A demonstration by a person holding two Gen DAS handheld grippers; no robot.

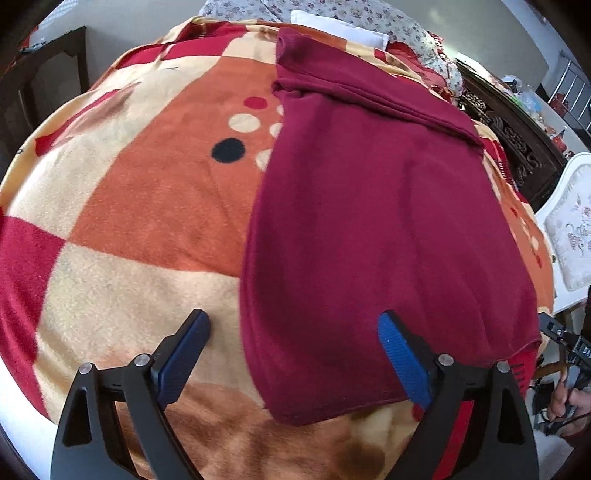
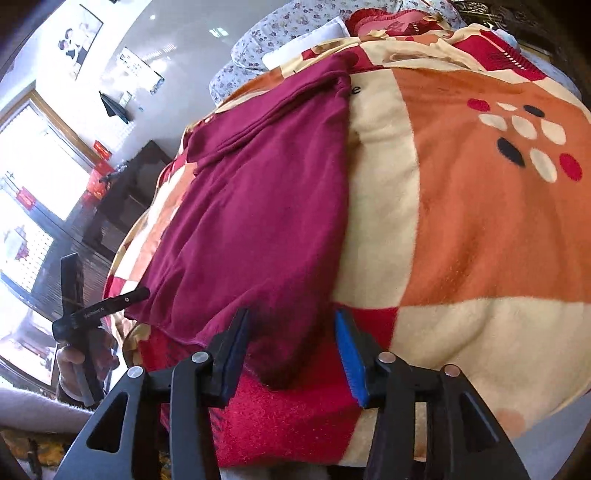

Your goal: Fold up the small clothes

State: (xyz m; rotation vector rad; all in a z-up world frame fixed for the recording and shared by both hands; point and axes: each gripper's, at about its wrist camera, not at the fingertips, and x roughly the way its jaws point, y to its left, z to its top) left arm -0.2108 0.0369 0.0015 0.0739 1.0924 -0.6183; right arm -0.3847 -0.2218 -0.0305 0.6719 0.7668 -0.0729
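Here, my left gripper [image 1: 293,332] has its fingers spread wide with nothing between them; the blue pad [image 1: 402,360] of one finger sits over the near part of the dark red garment [image 1: 369,221], while the other finger hangs over the bare blanket [image 1: 129,221]. My right gripper [image 2: 291,339] is also parted, its fingers astride the garment's near corner [image 2: 277,369] without pinching it. The garment [image 2: 266,206] lies flat on the checked orange, cream and red blanket [image 2: 480,240], folded lengthwise, with a narrower folded band across its far end. Beyond it lie a white pillow [image 1: 340,27] and flowered bedding [image 1: 369,14]. A dark wooden cabinet [image 2: 122,199] stands by the bright window [image 2: 37,166].
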